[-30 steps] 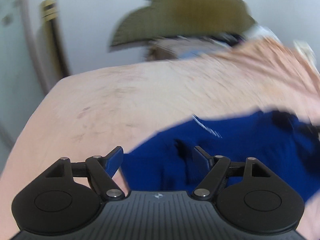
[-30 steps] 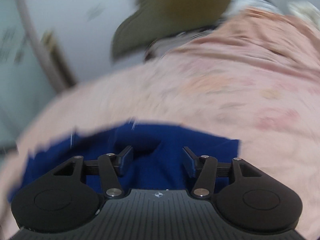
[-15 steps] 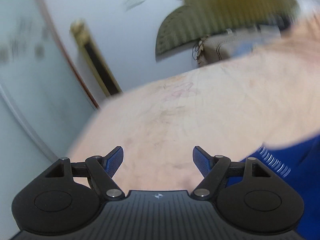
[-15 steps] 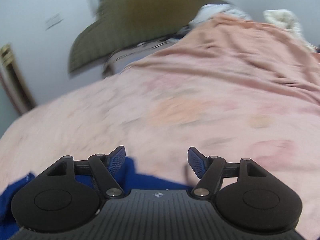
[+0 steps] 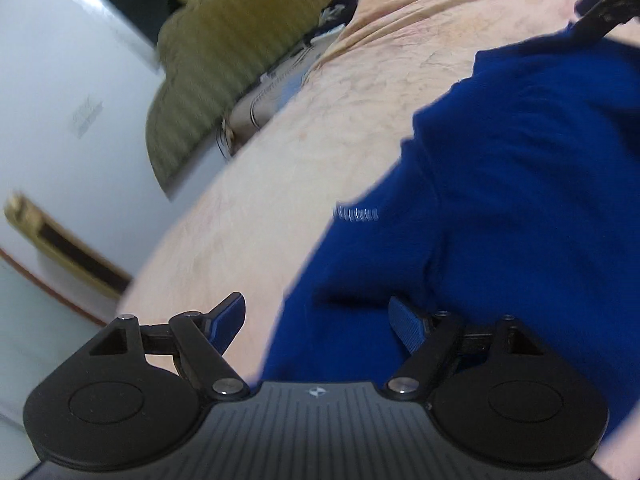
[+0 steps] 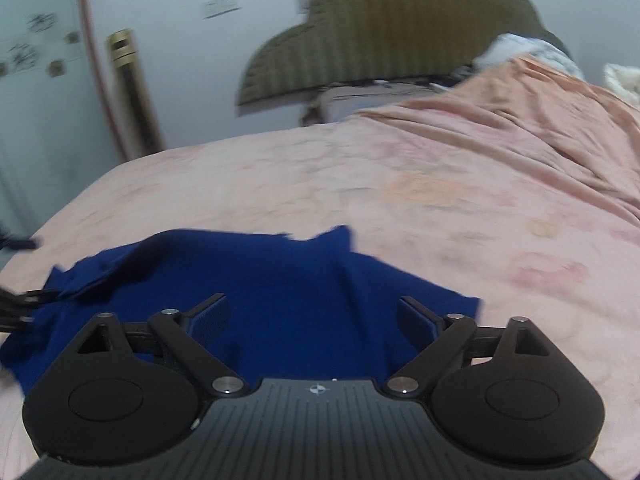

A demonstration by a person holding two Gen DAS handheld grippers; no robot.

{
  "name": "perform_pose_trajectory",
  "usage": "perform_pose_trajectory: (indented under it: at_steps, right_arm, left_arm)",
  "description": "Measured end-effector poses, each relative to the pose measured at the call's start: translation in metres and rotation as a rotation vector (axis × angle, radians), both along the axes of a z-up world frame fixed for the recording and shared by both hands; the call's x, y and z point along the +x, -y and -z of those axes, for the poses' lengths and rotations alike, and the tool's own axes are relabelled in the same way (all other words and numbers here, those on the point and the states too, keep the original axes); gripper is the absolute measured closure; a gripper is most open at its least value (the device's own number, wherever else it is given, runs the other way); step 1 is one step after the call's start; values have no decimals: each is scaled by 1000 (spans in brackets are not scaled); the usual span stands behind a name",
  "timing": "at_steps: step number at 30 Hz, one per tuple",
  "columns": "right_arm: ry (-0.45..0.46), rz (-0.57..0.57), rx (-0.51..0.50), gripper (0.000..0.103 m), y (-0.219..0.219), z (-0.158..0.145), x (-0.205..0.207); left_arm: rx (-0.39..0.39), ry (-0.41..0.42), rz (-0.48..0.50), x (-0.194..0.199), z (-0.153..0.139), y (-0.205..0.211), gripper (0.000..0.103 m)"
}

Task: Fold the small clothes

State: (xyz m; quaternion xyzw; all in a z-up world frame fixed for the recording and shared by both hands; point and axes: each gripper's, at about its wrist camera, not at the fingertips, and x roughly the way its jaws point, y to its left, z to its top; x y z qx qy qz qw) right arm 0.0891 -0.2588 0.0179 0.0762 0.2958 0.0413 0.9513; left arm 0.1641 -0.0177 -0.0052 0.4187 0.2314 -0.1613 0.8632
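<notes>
A dark blue garment (image 6: 280, 280) lies rumpled on the pink bed sheet (image 6: 360, 184). My right gripper (image 6: 314, 318) hovers over its near part. Its jaws are opening wide, with cloth below them but none pinched. In the left wrist view the picture is tilted, and the garment (image 5: 500, 200) fills the right side. My left gripper (image 5: 318, 320) sits at the garment's left edge. Its jaws are opening; the right finger is over blue cloth, the left over bare sheet. The right gripper's fingers (image 5: 600, 0) show at the top right corner.
An olive quilted cushion (image 6: 384, 40) stands at the far end of the bed. A bunched peach blanket (image 6: 552, 120) lies on the right. A white door with a brass handle (image 6: 124, 52) stands at the left, beyond the bed's rounded edge.
The left view has rolled and swung from bare sheet back onto the blue garment, closer and lower. The right gripper's jaws have spread much wider, and more of the garment is under it again.
</notes>
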Motion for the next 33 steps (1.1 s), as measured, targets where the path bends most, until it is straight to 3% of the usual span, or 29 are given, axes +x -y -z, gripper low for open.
perform_pose_trajectory:
  at_steps: [2,4,6,8,9,10,15,18,22,26,27,31,33]
  right_arm:
    - [-2,3,-58,7,-9,-1,0]
    - [-10,39,-92,7,-9,-1,-2]
    - [-14,68,-70,7,-1,1,-7]
    - [-17,88,-42,7,10,2,-16]
    - [-18,97,-37,7,15,3,-21]
    - [-21,108,-34,7,20,4,-26]
    - [-39,141,56,7,47,13,-55]
    - [-33,140,113,7,51,18,-71]
    - [-22,107,138,8,44,20,-88]
    - [2,110,164,12,41,19,-103]
    - [2,121,174,14,43,21,-105]
    - [-26,137,213,47,48,27,-101]
    - [-31,117,209,56,42,28,-97]
  left_arm:
    - [-34,57,-104,30,-3,12,23]
    - [-150,88,-321,71,-20,6,23]
    - [-334,27,-543,101,-40,-23,25]
    - [-560,-100,-634,108,-53,-62,24]
    - [-645,-160,-609,102,-56,-79,24]
    - [-669,-186,-581,94,-55,-89,24]
    - [-508,-211,-363,22,-35,-99,24]
    - [-506,-264,-230,-19,-19,-104,24]
    - [-562,-345,-164,-44,-7,-109,24]
    - [-585,-359,-180,-40,4,-111,25]
    - [-610,-372,-191,-34,6,-111,26]
    - [-729,-437,-195,-30,5,-112,31]
    - [-721,-459,-221,-25,8,-109,59]
